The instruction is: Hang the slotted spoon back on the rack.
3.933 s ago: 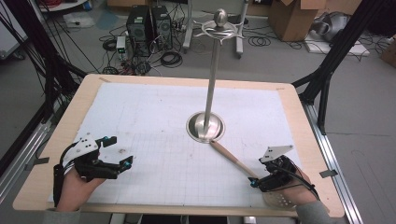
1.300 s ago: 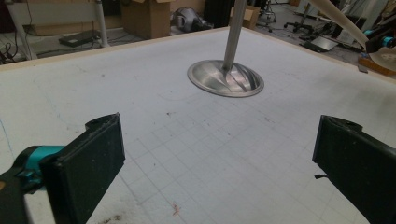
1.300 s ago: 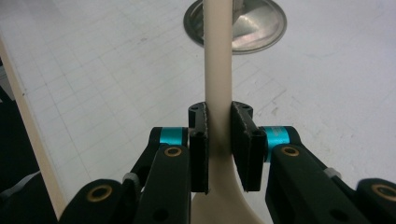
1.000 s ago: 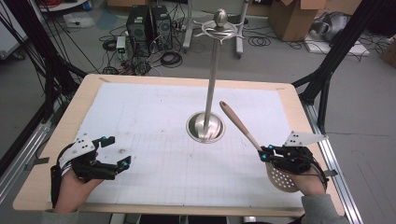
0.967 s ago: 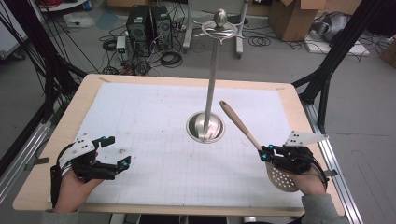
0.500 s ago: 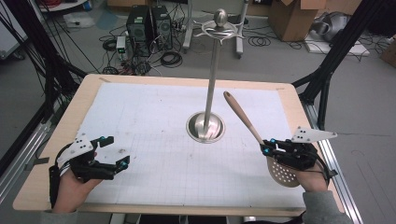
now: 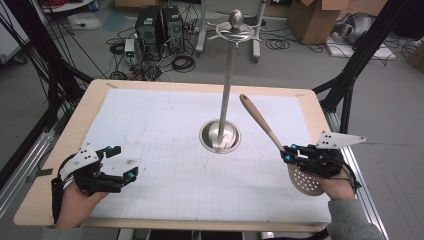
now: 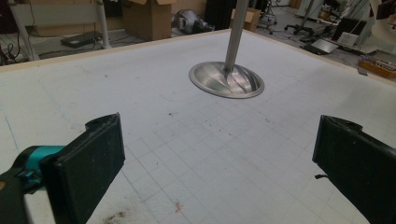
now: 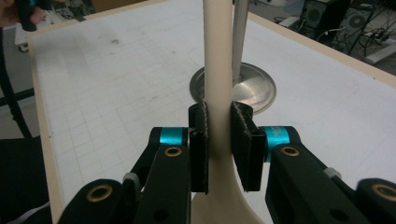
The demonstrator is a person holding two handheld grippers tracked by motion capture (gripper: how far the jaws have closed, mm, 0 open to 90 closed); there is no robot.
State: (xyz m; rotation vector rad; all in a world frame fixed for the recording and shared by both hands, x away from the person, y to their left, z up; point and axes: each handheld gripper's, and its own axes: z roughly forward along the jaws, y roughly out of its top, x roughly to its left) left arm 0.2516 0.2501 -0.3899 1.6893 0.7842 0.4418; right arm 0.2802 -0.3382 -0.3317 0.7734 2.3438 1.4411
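Wooden slotted spoon [image 7: 280, 145], round perforated bowl, smooth tapered handle: clamped at neck by R claw [image 7: 287, 155], right of steel stand [image 7: 221, 135] w/ domed base. L claw [image 7: 122, 162] agape, empty, left of stand on gridded desk [image 7: 165, 130].

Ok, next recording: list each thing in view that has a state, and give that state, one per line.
Right gripper: shut on the slotted spoon's handle, near the bowl.
Slotted spoon: lifted off the table, tilted, handle end up toward the stand, bowl low by the hand.
Left gripper: open, holding nothing, low over the mat.
Utensil stand: upright on the mat, its hooks bare.
Mat: flat on the table, a few small stains.
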